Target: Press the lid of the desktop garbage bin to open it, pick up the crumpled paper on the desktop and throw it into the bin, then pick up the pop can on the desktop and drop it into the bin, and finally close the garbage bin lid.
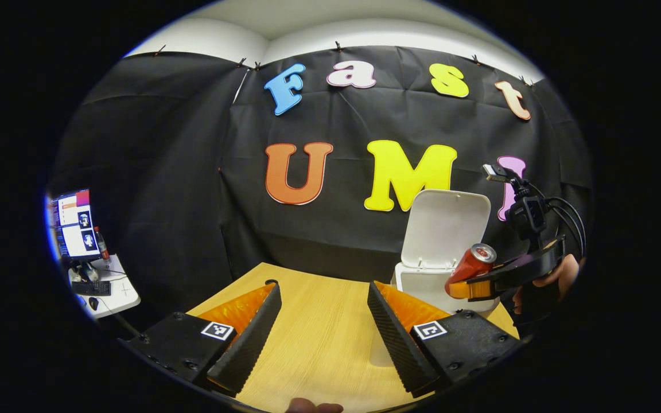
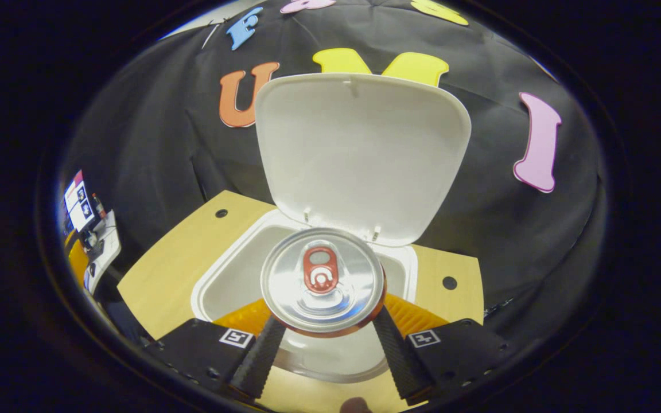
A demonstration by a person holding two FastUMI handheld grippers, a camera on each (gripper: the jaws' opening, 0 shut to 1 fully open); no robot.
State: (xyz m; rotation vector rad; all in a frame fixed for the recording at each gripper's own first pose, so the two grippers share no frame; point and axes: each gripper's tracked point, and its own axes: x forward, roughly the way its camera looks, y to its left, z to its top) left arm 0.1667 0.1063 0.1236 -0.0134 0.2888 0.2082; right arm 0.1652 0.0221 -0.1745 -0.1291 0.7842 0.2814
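Note:
The white desktop bin (image 1: 419, 282) stands at the far right of the wooden table, its lid (image 1: 445, 229) swung up. In the right gripper view the bin's open mouth (image 2: 238, 278) lies just below the raised lid (image 2: 359, 155). The red pop can (image 2: 322, 281) points its silver top at the camera, and my right gripper (image 2: 326, 335) is shut on its sides above the opening. In the left gripper view the same can (image 1: 471, 265) tilts in the right gripper (image 1: 479, 284), held by a hand beside the bin. My left gripper (image 1: 323, 307) stands open over bare tabletop.
The wooden table (image 1: 319, 338) has small round holes (image 2: 449, 282) near its back corners. A side desk with a monitor (image 1: 75, 225) and keyboard sits far left, beyond the table edge. Black cloth walls close the back.

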